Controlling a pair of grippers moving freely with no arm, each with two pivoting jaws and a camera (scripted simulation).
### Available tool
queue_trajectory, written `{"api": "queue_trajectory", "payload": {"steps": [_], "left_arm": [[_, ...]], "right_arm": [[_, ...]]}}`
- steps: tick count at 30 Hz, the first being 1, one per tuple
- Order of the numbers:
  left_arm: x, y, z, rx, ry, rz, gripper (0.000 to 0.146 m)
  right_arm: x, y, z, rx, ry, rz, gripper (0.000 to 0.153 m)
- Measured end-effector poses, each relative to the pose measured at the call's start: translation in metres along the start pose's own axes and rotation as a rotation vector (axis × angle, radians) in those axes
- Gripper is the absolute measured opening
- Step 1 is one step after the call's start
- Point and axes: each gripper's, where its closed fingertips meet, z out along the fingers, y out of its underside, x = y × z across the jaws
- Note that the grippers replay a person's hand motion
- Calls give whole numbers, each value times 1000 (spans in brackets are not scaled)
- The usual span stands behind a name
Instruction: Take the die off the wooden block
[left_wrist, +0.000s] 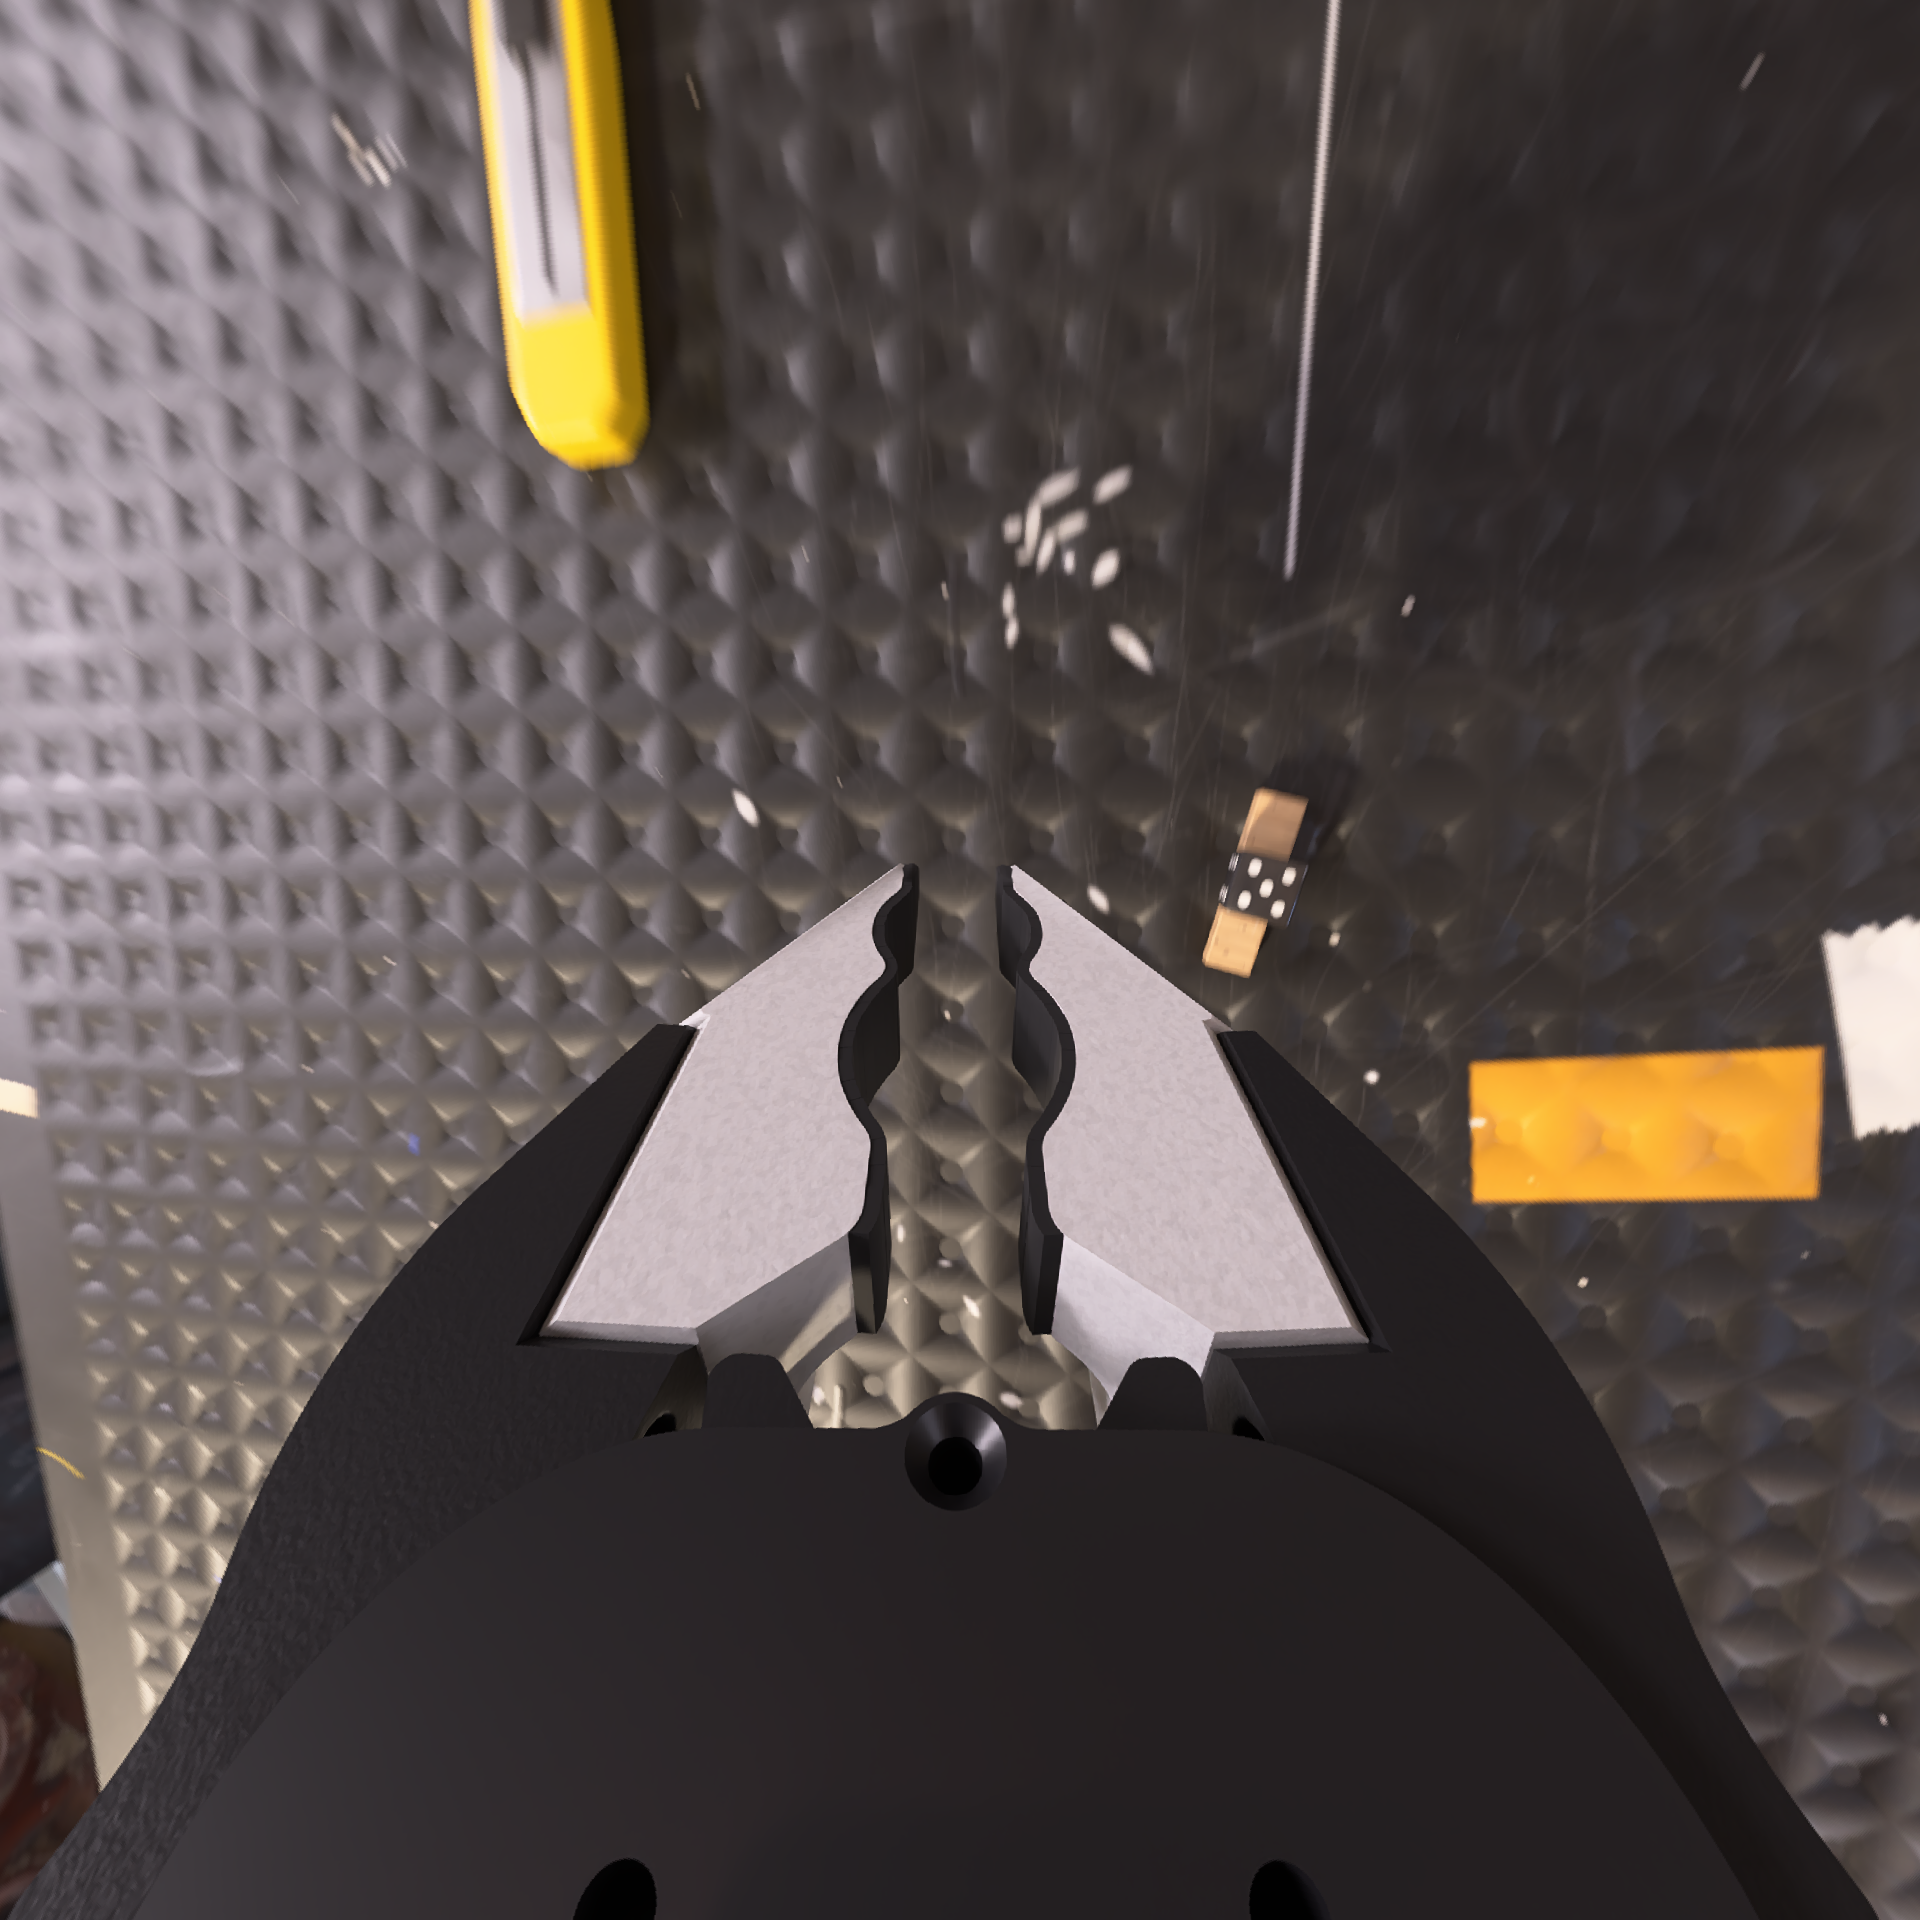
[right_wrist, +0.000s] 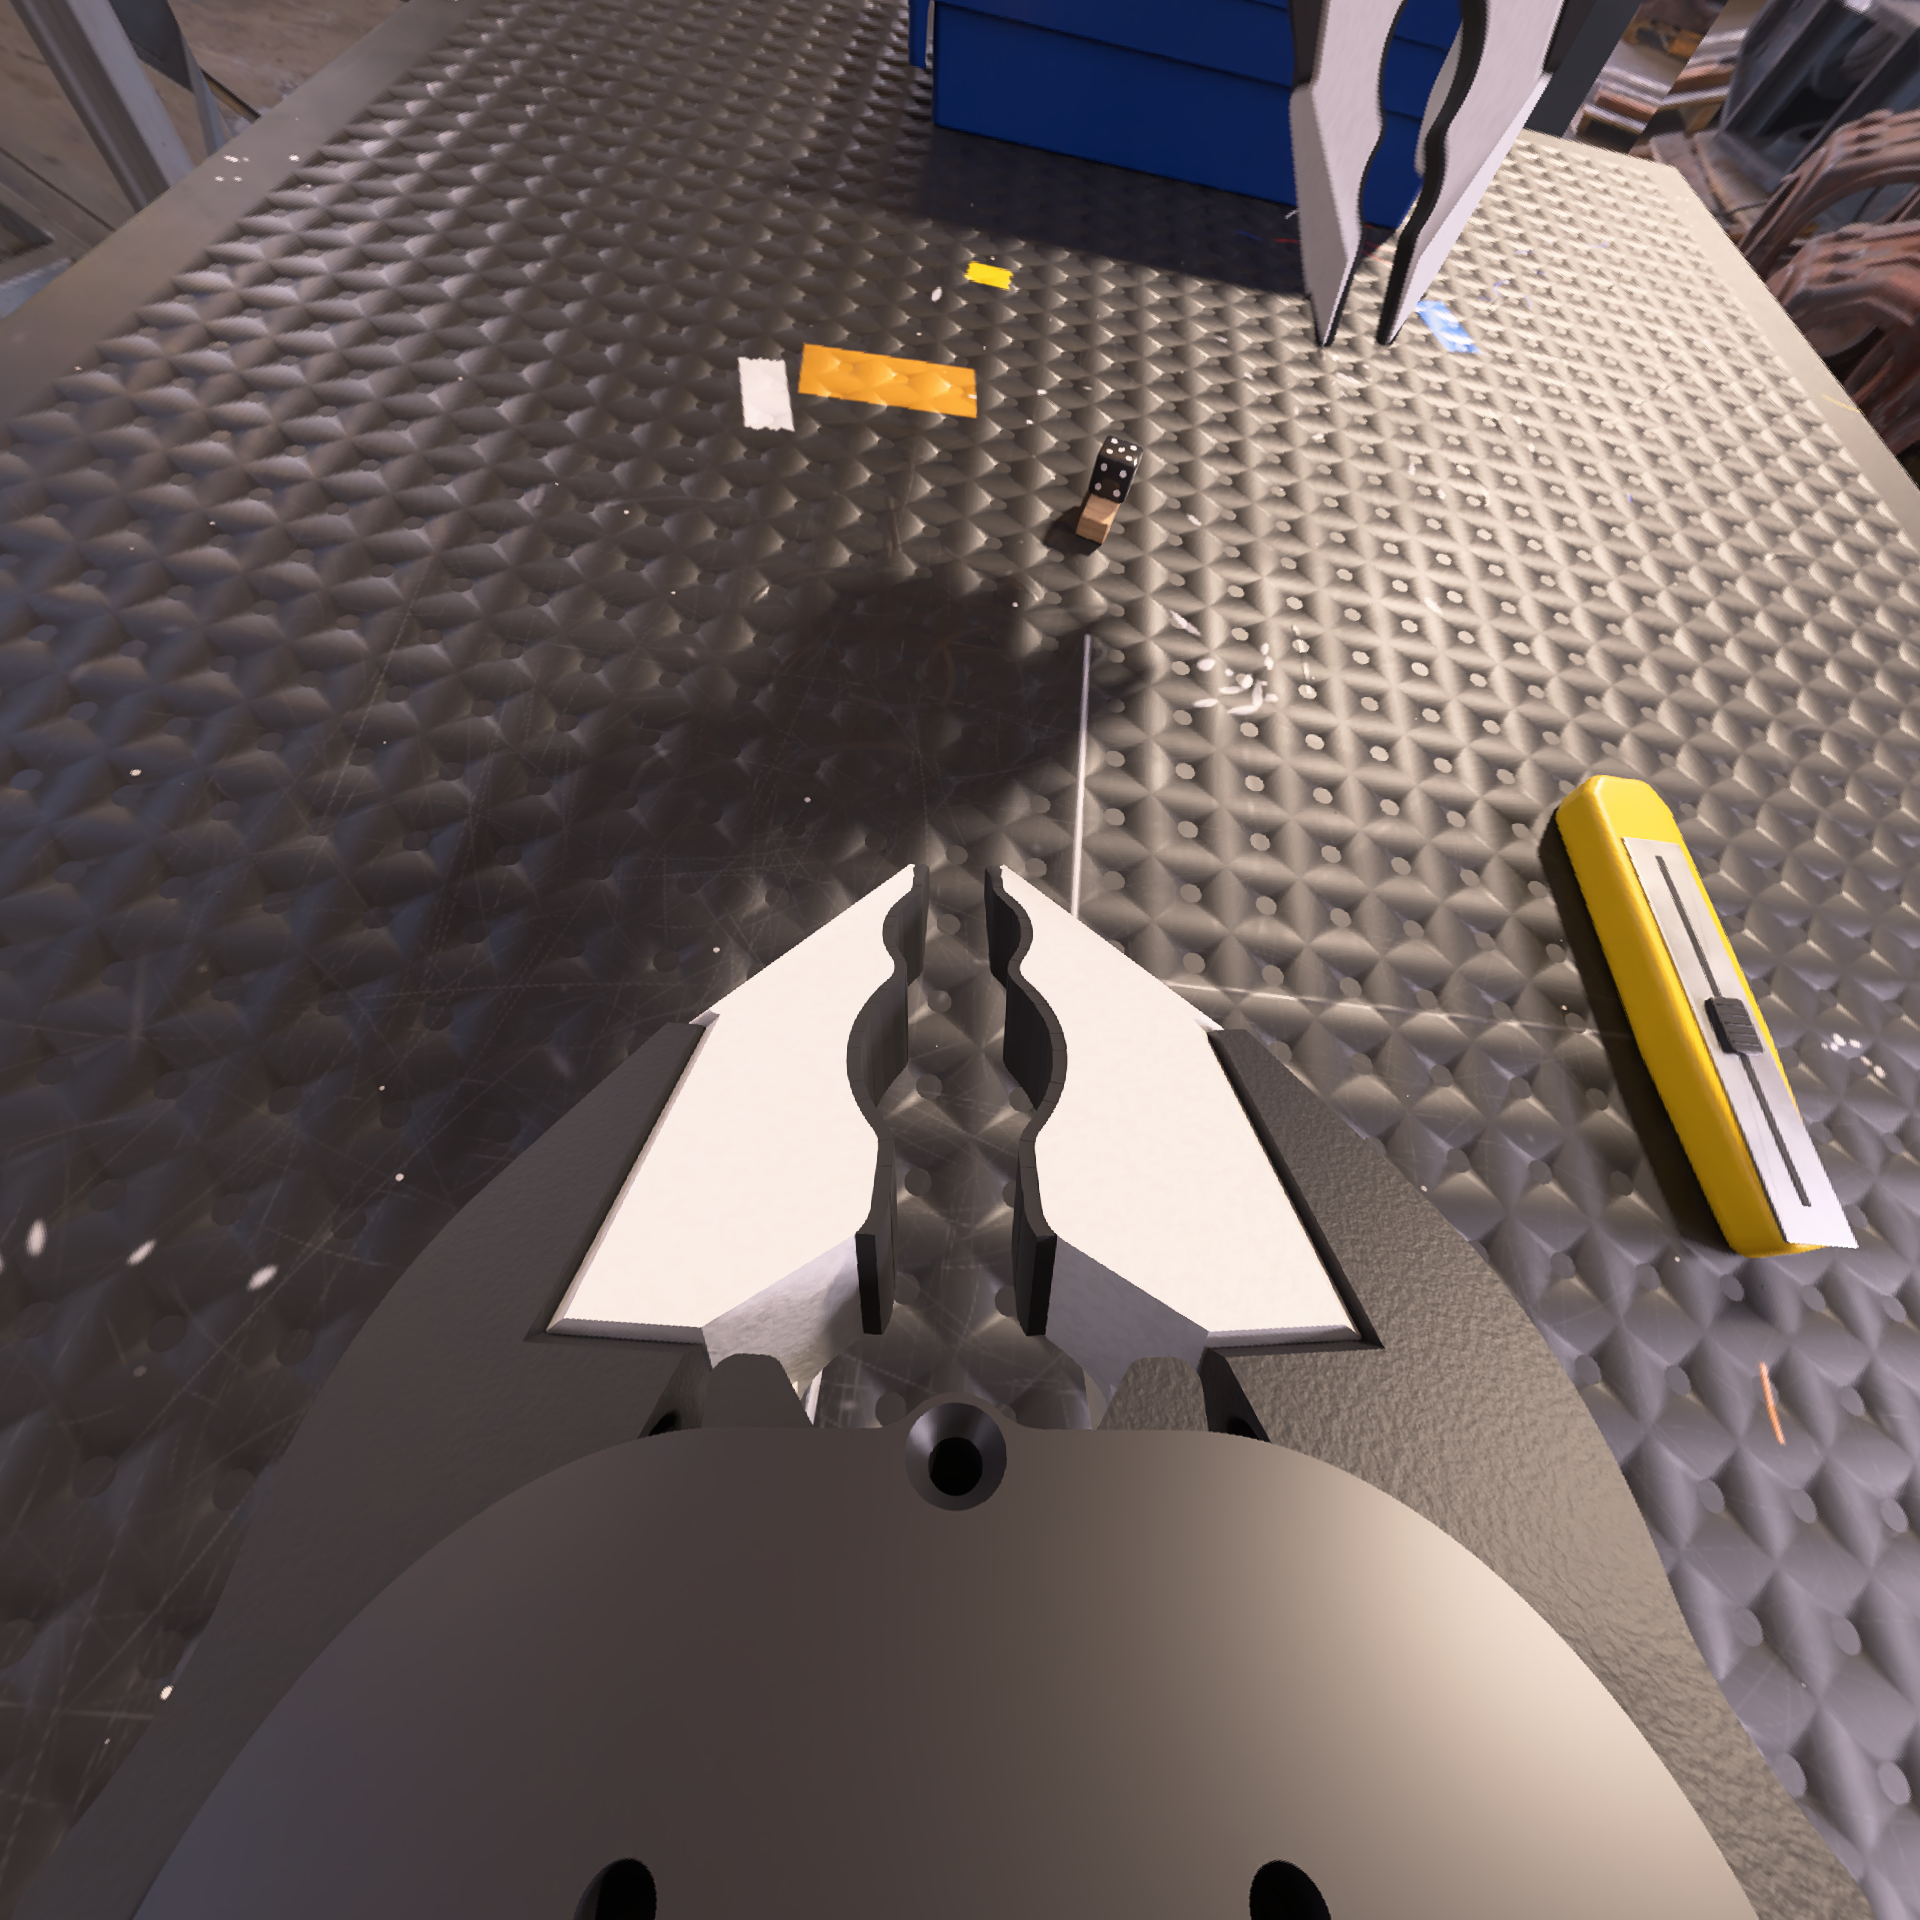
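A black die with white pips lies on top of a small tan wooden block on the studded metal table. My left gripper hangs above the table, left of the block, open by a narrow gap and empty. In the right wrist view the die sits on the block far ahead. My right gripper is open by a narrow gap, empty, well short of the block. The left gripper also shows there, pointing down beyond the die and to its right.
A yellow utility knife lies far left of the block; it also shows in the right wrist view. Orange tape and white tape are stuck near the block. A thin metal rod lies ahead. A blue box stands at the back.
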Motion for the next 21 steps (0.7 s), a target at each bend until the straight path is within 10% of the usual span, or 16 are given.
{"api": "queue_trajectory", "payload": {"steps": [8, 21], "left_arm": [[1, -96, -28, 166, -23, 112, 14], [47, -139, 79, -118, 323, 338, 14]], "right_arm": [[1, -2, -2, 6, 5, -2, 10], [-3, -2, -2, 10, -18, -2, 11]]}}
